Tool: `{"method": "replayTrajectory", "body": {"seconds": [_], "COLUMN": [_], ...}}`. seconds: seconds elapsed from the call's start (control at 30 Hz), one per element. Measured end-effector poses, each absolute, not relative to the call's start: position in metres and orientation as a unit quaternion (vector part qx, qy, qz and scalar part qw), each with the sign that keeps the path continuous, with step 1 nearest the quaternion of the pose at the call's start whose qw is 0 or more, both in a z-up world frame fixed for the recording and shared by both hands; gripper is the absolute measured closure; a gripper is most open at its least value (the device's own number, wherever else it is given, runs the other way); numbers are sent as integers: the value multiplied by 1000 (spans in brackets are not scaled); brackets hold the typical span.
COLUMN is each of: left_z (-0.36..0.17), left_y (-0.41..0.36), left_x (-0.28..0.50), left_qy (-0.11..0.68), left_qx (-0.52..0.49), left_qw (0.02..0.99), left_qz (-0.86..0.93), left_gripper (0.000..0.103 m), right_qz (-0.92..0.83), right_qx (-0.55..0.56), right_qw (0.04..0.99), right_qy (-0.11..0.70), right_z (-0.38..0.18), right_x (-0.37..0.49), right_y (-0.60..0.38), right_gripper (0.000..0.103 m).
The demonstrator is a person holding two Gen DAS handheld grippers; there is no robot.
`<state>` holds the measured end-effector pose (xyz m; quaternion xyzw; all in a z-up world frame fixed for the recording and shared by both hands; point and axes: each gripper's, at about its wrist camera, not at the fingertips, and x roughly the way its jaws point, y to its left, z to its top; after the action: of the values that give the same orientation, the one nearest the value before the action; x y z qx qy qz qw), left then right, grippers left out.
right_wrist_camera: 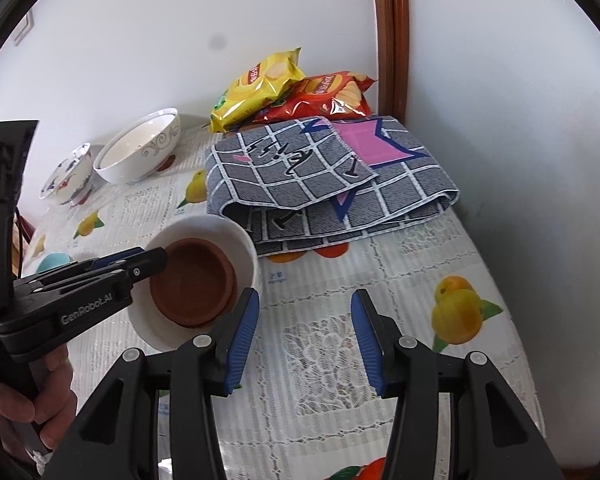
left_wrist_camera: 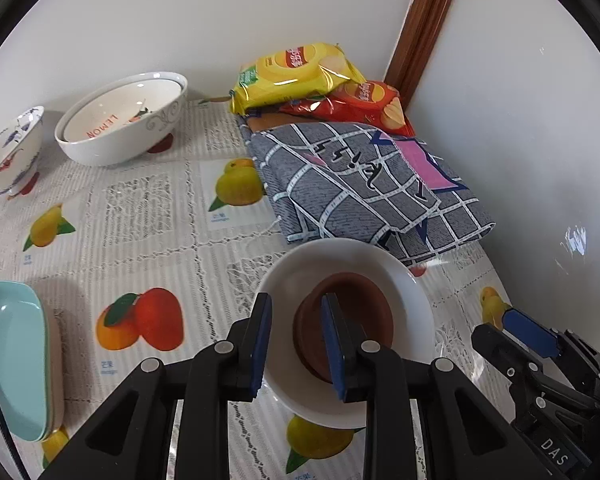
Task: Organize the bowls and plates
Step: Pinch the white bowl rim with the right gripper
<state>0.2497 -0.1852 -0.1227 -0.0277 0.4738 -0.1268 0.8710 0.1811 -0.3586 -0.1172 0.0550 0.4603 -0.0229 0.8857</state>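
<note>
- Down over the white bowl [left_wrist_camera: 412,300], the left tool [left_wrist_camera: 296,344] reaches forward and tilts downward, its two blue-padded fingers [left_wrist_camera: 262,344] straddling the bowl's near rim: one pad outside the wall, the other inside above the brown dish [left_wrist_camera: 364,312].
- A clear gap shows between the pads and the rim, so the left tool is released, not clamped on the bowl.
- The brown dish sits nested inside the white bowl, which rests on the fruit-print surface [left_wrist_camera: 148,216] just in front of the folded grey checked cloth [left_wrist_camera: 364,184].
- Beside the white bowl, to its right, the right tool [right_wrist_camera: 304,338] hovers over bare tablecloth, spread wide and grasping nothing.
- In the right wrist view, a hand [right_wrist_camera: 40,404] grips the left tool's handle from below, angling it toward the white bowl [right_wrist_camera: 240,240].
- Well beyond the white bowl near the wall stand a large patterned bowl [left_wrist_camera: 124,120] and a blue-painted bowl [left_wrist_camera: 10,152]; teal plates [left_wrist_camera: 14,356] lie stacked to the left.
</note>
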Motion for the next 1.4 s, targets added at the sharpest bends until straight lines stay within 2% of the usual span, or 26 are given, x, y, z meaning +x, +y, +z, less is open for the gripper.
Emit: {"method": "replayTrajectory", "body": {"seconds": [0.23, 0.73, 1.0, 1.4], "left_z": [-117, -125, -144, -155], "left_y": [-171, -164, -170, -174], "left_x": [245, 247, 255, 263], "left_qy": [475, 485, 518, 521], "left_qx": [-9, 43, 28, 40], "left_qw": [875, 869, 850, 848], "left_qz": [-95, -83, -89, -87], "left_gripper": [68, 66, 66, 65], "right_qz": [-7, -1, -11, -12], "right_qx": [59, 47, 42, 43], "right_qw": [884, 871, 858, 850], "right_qy": [464, 489, 511, 524], "right_z": [-120, -142, -155, -164], "right_x": [189, 210, 218, 229], "right_y": [-350, -331, -331, -331], "right_gripper": [56, 60, 64, 64]}}
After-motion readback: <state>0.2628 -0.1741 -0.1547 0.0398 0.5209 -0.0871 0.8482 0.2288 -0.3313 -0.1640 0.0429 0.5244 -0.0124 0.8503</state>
